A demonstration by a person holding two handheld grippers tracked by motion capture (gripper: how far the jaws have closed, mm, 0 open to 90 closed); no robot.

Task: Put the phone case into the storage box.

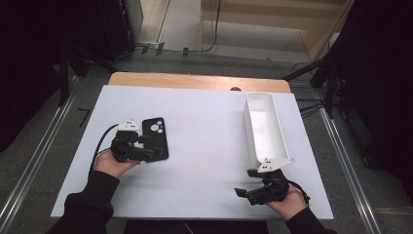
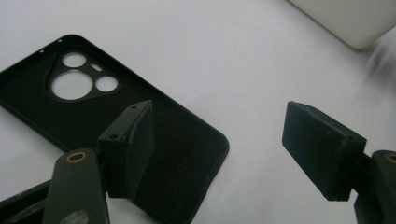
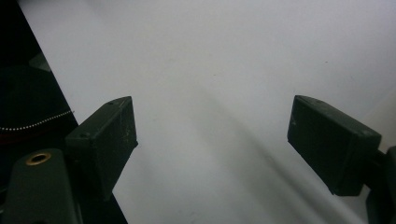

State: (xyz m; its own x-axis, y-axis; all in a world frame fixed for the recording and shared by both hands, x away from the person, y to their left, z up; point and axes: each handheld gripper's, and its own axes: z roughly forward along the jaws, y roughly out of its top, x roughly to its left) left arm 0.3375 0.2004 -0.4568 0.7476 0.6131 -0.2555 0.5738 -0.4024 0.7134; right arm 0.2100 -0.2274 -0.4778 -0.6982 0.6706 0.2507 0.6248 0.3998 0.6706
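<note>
A black phone case (image 1: 157, 132) lies flat on the white table top (image 1: 204, 146), left of the middle, its camera cut-outs at the far end. My left gripper (image 1: 148, 147) is at the case's near end, pointing right, jaws open. In the left gripper view the case (image 2: 182, 154) lies inside-up; the left pad (image 2: 135, 140) hangs over its near corner while the other pad stands over bare table, and the left gripper (image 2: 224, 140) grips nothing. My right gripper (image 1: 246, 183) rests open near the front right, and in its own view the right gripper (image 3: 212, 140) has only bare white surface between its jaws.
A long white tray (image 1: 249, 122) stands at the right, running from the back toward my right hand; its corner (image 2: 355, 18) also appears in the left gripper view. A wooden table edge (image 1: 195, 81) borders the back. Dark stands and cables surround the table.
</note>
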